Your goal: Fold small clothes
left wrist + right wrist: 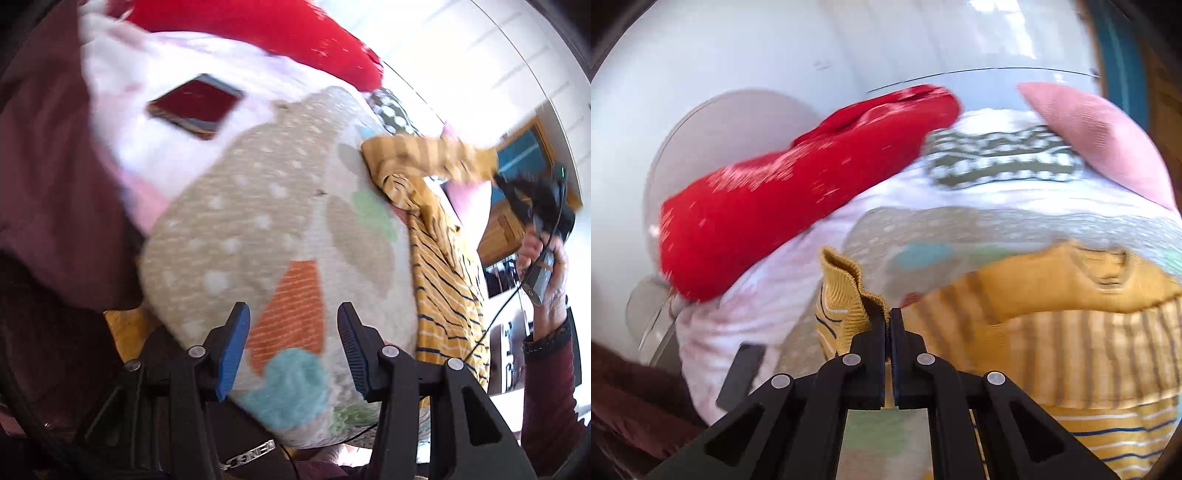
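Step in hand, as judged: lifting sleeve of yellow striped top (1071, 332) to fold it inward.

Right gripper (888, 317) pinched shut on ribbed cuff (846, 291) of top; cuff raised above beige patterned blanket (258, 229).

Top lies along right edge of blanket, partly on it. Red garment (798, 195) beyond blanket; phone (195, 105) on white cloth past blanket's far-left side.

Left gripper (291, 350) half-wide, empty, hovering over blanket's near edge.

Next move calls for carrying cuff across top's body, laying sleeve flat, left gripper steadying body.
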Motion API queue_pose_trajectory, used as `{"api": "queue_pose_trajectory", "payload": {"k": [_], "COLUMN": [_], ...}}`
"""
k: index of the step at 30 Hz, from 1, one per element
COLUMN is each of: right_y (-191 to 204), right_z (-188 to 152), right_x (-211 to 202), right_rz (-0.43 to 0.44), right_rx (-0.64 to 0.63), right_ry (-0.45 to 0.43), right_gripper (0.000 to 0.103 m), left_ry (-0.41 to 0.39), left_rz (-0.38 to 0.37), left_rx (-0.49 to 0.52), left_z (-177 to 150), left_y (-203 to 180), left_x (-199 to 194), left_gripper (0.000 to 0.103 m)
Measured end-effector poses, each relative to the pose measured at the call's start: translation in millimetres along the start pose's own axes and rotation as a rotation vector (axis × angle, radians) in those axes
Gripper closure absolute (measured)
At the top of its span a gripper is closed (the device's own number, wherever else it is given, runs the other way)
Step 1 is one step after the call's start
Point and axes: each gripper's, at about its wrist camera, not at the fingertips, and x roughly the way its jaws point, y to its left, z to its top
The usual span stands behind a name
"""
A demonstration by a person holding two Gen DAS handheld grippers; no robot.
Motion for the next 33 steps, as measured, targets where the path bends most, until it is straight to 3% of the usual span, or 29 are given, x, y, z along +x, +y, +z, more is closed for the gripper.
{"api": "queue_pose_trajectory", "payload": {"k": [5,9,10,11,14,15,19,23,27,33], "right_y": [-162,-248,-264,-277,-295,-295,-297,-294,-280,-251], "right_z": [14,-3,-12,-22,-48,-57,-105,-163,-216,-271], "right_x": [-59,-56,-62,-72,-95,-102,-128,-162,-183,-198], "right_rz": [-0.278,-0.546,-0.569,-0.538,-0.447,-0.434,-0.332,-0.226,-0.124,-0.092], "right_rx": [0.205,0.209,0.227,0.258,0.314,0.305,0.322,0.348,0.351,0.320], "right_ry": [-0.079,0.030,0.037,0.024,-0.002,-0.002,0.045,0.072,0.108,0.117], "right_gripper": [0.100,0.099,0.099,0.096,0.059,0.052,0.046,0.044,0.044,0.044], "left_ry": [0.034,0.061,0.074,0.087,0.165,0.190,0.293,0.278,0.300,0.345], "left_rz": [-0.015,-0.026,-0.030,-0.037,-0.061,-0.065,-0.063,-0.051,-0.067,-0.090], "left_rx": [0.077,0.132,0.145,0.155,0.181,0.183,0.254,0.321,0.297,0.269], "left_z": [8,12,15,17,22,20,-1,-22,-33,-59], "left_y": [-43,-81,-93,-102,-132,-138,-171,-189,-187,-175], "left_x": [18,38,46,54,92,103,138,135,130,125], "left_gripper": [0.055,0.048,0.048,0.046,0.041,0.041,0.041,0.041,0.041,0.041]}}
